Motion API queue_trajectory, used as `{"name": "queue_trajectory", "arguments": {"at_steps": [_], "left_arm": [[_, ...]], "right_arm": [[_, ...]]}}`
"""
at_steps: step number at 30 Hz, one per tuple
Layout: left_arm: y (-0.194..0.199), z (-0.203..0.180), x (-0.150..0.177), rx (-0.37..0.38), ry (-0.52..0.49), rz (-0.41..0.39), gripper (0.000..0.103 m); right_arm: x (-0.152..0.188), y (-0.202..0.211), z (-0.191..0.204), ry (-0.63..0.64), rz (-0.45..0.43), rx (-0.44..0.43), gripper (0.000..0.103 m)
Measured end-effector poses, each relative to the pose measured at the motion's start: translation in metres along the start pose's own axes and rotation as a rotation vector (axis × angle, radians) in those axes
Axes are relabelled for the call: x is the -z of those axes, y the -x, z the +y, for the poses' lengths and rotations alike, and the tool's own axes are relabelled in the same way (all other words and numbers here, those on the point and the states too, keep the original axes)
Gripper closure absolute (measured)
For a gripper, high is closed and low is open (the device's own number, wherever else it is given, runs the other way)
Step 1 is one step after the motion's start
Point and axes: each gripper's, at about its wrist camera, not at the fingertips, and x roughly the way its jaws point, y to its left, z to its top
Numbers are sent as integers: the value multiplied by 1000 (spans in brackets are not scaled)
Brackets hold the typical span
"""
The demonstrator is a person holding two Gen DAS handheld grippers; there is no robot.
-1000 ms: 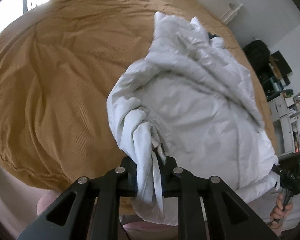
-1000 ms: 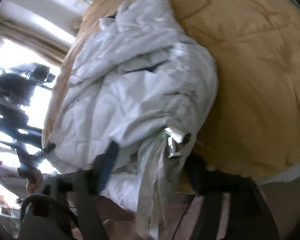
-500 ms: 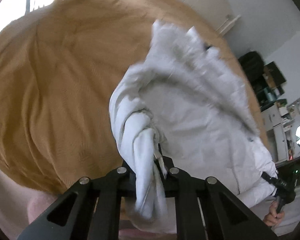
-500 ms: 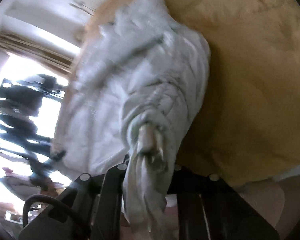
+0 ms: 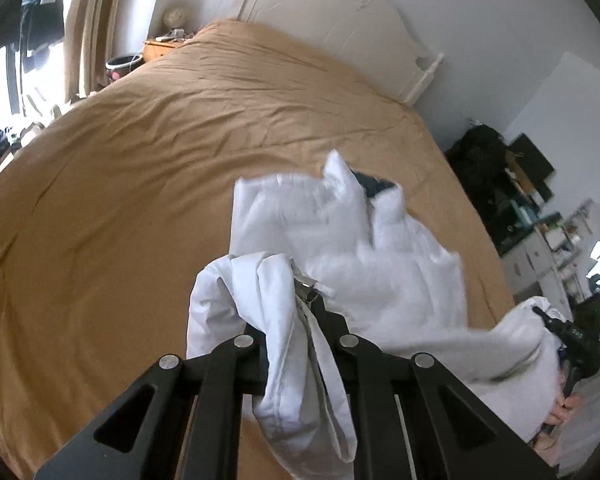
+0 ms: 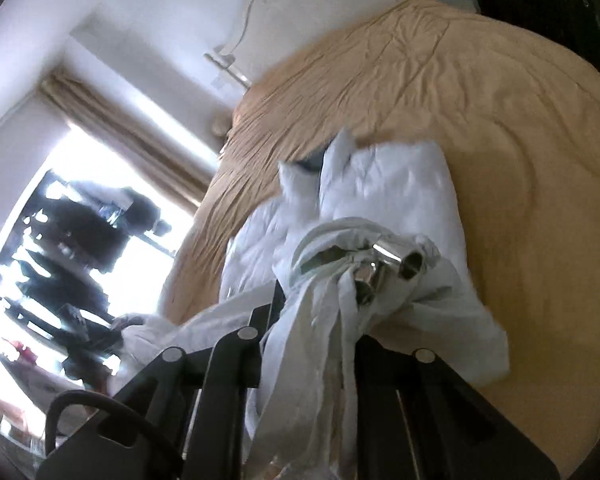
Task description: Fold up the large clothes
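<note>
Both grippers are in my hands, and each one is clamped on a bunched fold of the one white jacket (image 5: 352, 264) I am handling. On the left gripper (image 5: 300, 316) I see the jaws nearly together with a thick wad of white cloth pinched between them and trailing down over the black frame. On the right gripper (image 6: 332, 312) the jaws stand just as narrow, gripping a twisted handful of the same jacket, with a shiny silver fitting showing in the folds. From the left camera I can also see that right gripper at the far right edge, a hand (image 5: 560, 412) wrapped around its handle. I count one jacket, two grippers and one bed (image 5: 132, 168). The jacket's near edge hangs lifted between my two grips, while its far part, collar end included, lies crumpled on the tan bedspread near the foot of the bed. One white headboard (image 5: 340, 12) stands at the far end. I can make out no readable writing or brand mark anywhere.
</note>
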Motion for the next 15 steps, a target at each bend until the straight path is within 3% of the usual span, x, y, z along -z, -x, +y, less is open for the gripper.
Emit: {"name": "queue_trajectory", "arguments": {"at_steps": [5, 10, 15], "left_arm": [[-105, 4, -68, -83, 33, 62, 92], [-230, 38, -82, -139, 139, 200, 90], [-266, 60, -88, -80, 220, 218, 87]], "right_arm": [[-75, -86, -32, -93, 16, 67, 92], [-101, -186, -96, -208, 104, 168, 90], [-111, -209, -144, -402, 124, 3, 83]]}}
